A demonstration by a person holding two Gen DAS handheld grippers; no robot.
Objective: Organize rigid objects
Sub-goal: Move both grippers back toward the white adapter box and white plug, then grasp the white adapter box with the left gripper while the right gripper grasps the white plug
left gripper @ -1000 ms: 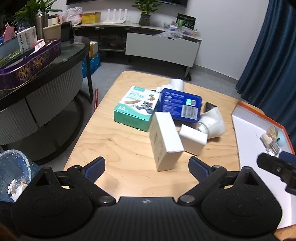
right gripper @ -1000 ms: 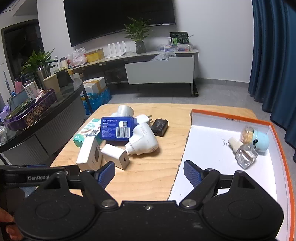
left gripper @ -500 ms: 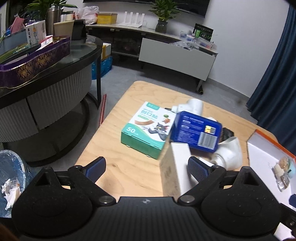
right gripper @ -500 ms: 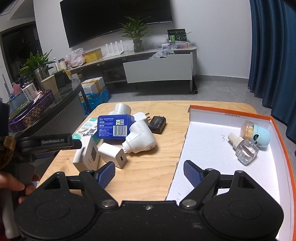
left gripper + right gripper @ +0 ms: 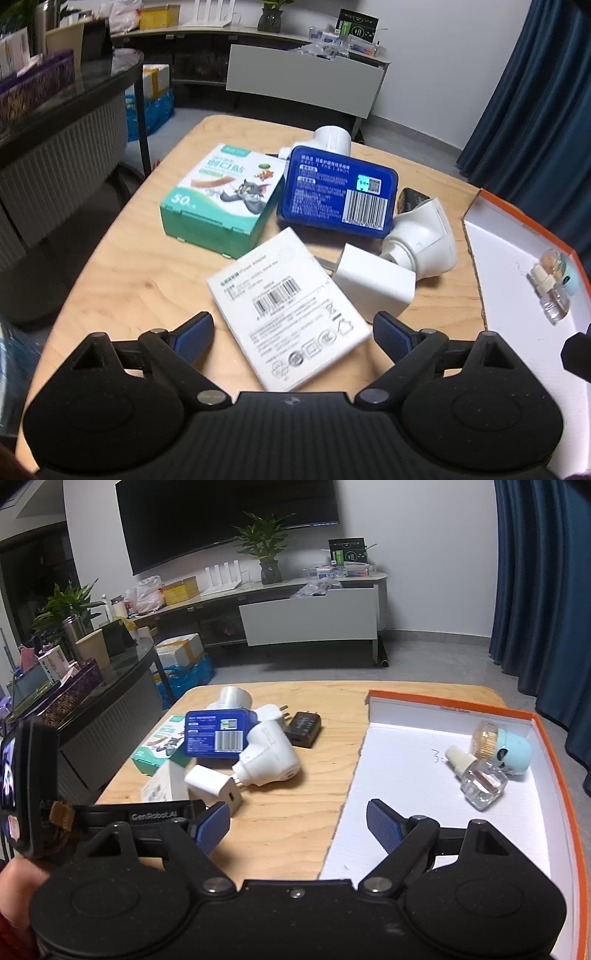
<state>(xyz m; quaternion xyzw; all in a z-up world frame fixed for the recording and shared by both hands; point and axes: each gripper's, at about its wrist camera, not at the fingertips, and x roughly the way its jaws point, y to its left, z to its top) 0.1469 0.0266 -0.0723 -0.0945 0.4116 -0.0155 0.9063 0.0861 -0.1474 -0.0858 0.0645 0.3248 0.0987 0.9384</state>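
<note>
A flat white adapter box [image 5: 288, 306] with a barcode label lies on the wooden table [image 5: 129, 295], between the fingers of my left gripper [image 5: 293, 334]. Its jaws are closing, and small gaps still show between the blue pads and the box. Behind the box sit a white charger cube [image 5: 373, 284], a white plug adapter [image 5: 421, 240], a blue box [image 5: 336, 192] and a green plaster box [image 5: 221, 206]. My right gripper [image 5: 298, 825] stands open and holds nothing, over the near edge where the table meets the orange-rimmed tray [image 5: 406, 746].
In the tray lie a clear bottle [image 5: 480, 779] and a pale blue dispenser [image 5: 511, 749]. A black charger [image 5: 304, 729] and a second white adapter [image 5: 232, 698] sit further back. A dark round table [image 5: 55, 110] with clutter stands on the left. A hand [image 5: 18, 882] shows at the lower left.
My left gripper has come down and closer to the white box, which now lies between its fingers, and the jaws have narrowed a little. The right gripper has stayed put.
</note>
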